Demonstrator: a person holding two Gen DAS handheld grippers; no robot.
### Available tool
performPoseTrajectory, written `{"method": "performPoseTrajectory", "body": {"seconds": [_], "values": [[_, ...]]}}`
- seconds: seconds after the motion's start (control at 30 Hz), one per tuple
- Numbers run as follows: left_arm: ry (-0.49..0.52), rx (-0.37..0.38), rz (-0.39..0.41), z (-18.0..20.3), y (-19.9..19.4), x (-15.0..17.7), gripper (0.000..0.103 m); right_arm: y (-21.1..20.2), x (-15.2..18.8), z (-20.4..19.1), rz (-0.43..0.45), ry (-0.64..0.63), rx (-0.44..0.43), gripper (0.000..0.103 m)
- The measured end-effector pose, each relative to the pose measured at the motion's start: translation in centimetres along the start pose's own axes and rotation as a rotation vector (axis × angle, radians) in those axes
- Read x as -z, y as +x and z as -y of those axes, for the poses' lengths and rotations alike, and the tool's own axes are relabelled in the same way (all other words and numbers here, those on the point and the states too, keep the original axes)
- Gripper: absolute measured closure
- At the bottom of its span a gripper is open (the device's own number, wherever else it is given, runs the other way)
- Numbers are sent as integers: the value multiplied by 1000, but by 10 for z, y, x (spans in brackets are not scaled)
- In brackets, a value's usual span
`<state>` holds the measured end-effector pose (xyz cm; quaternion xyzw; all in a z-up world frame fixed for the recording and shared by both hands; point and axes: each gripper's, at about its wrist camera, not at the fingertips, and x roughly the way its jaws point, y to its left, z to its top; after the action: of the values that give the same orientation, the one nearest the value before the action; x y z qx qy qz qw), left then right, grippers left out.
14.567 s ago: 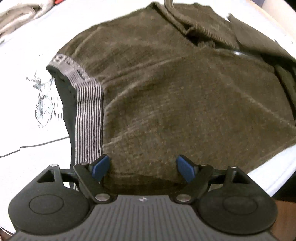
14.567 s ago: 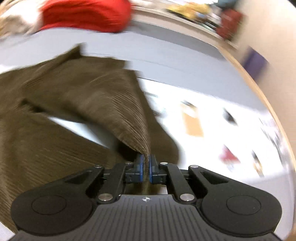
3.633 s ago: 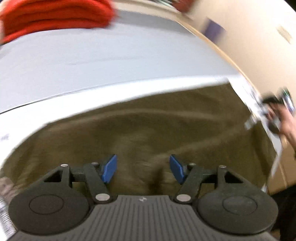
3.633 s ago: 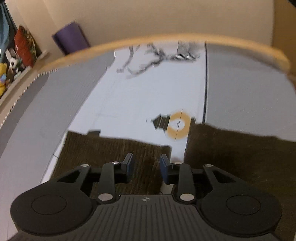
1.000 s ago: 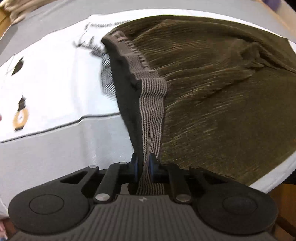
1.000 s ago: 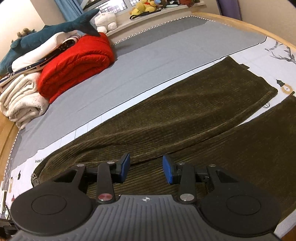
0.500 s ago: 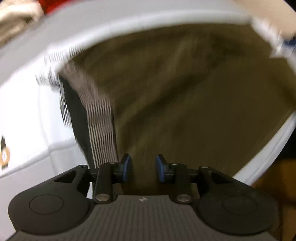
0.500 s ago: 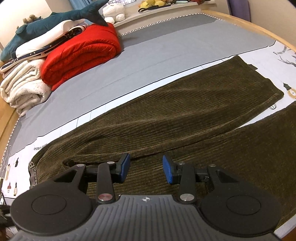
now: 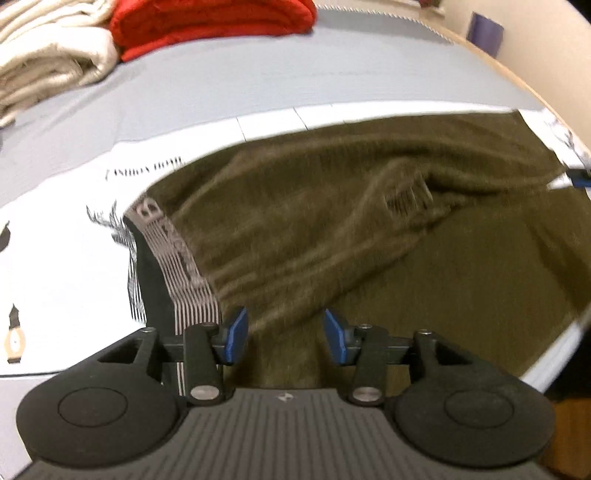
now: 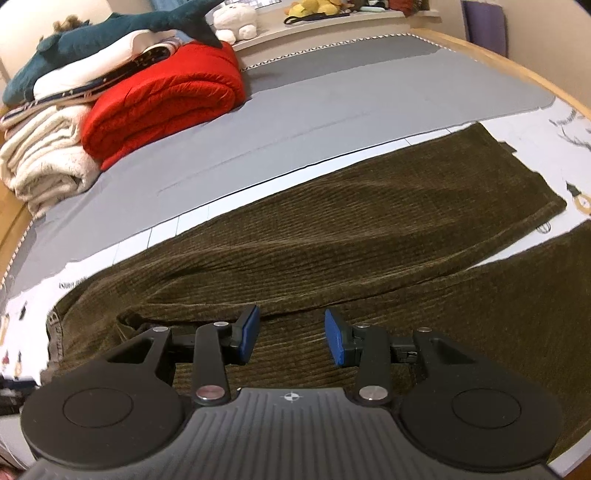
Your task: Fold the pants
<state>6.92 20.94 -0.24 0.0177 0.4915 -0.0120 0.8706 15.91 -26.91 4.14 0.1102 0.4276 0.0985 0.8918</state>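
Two grippers we hold above brown pants [image 10: 332, 251] on a grey bed [image 10: 332, 110]: left gripper [image 9: 282, 334] opening, empty; right gripper [image 10: 291, 334] half-open, empty; red quilt [image 10: 162, 99] upper left.

Olive-brown ribbed corduroy pants [image 10: 332, 236] with a grey-and-white striped waistband [image 9: 184, 280], on a grey sheet [image 10: 332, 107] bordered white with black drawings, beside a red quilt [image 10: 162, 99], cream blankets [image 10: 40, 162], a teal plush shark [image 10: 110, 29]; blue gripper pads [image 10: 247, 334].
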Motion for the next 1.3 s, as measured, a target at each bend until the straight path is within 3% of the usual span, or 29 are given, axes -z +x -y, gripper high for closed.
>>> {"method": "performPoseTrajectory", "body": {"seconds": [0.33,0.8,1.03,1.23,1.3], "values": [[-161,-89,92,-6,-10,-35,47,0,-1,-20,52,-113,8,62],[-168,-110,112,-2,-2,-50,49,2,-5,-27,100,-184,37,62],[-166,-103,122,4,3,-57,78,4,-6,-30,100,-185,48,62],[-223,-80,147,-4,3,-67,88,4,-11,-36,100,-171,18,63],[-237,-75,150,-6,5,-70,88,1,-13,-40,112,-179,3,75]]}}
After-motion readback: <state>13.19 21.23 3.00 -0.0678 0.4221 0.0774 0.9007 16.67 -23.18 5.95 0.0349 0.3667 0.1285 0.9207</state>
